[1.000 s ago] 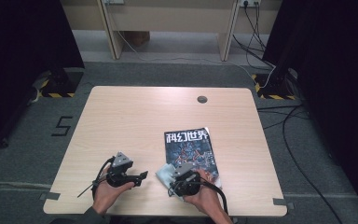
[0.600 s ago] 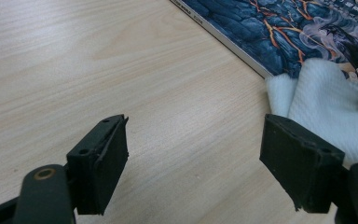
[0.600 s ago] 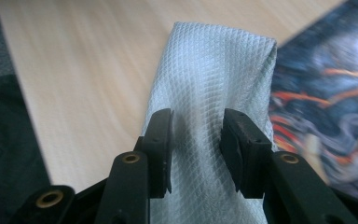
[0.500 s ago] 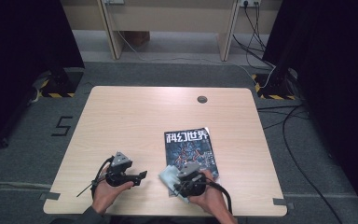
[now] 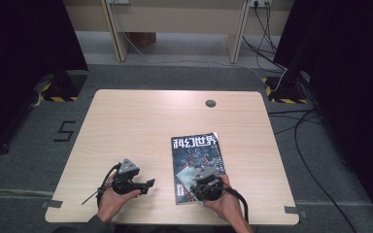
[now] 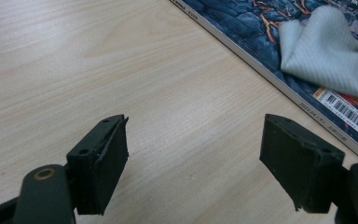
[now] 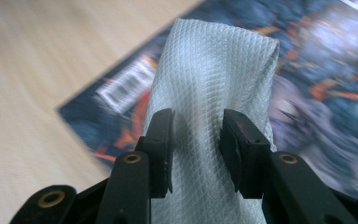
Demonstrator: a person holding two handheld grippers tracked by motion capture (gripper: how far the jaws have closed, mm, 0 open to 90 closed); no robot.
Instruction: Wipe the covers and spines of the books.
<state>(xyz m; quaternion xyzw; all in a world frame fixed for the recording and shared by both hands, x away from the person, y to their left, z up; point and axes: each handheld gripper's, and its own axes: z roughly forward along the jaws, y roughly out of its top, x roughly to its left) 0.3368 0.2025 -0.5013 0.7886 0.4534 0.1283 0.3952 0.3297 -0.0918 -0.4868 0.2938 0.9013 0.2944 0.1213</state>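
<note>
A dark magazine [image 5: 197, 154] with white title characters lies on the wooden table [image 5: 141, 126], right of centre near the front. My right gripper [image 5: 194, 180] is shut on a folded pale grey cloth [image 7: 214, 84] and holds it down on the magazine's near left corner; the cloth [image 5: 185, 175] spreads to the left of the gripper. In the right gripper view the magazine cover [image 7: 326, 60] lies blurred under the cloth. My left gripper [image 5: 148, 184] rests low over bare wood left of the magazine, its jaws wide apart with nothing between them. Its view shows the magazine's edge [image 6: 261, 42] and the cloth [image 6: 326, 51].
A round cable hole [image 5: 210, 103] sits near the table's far edge. Black floor stands with striped bases [image 5: 58, 90] flank the table, and cables [image 5: 291, 126] run on the floor at the right. The table's front edge lies just behind both hands.
My right gripper has slid the cloth a little to the right across the magazine's near corner. The left gripper has stayed where it was.
</note>
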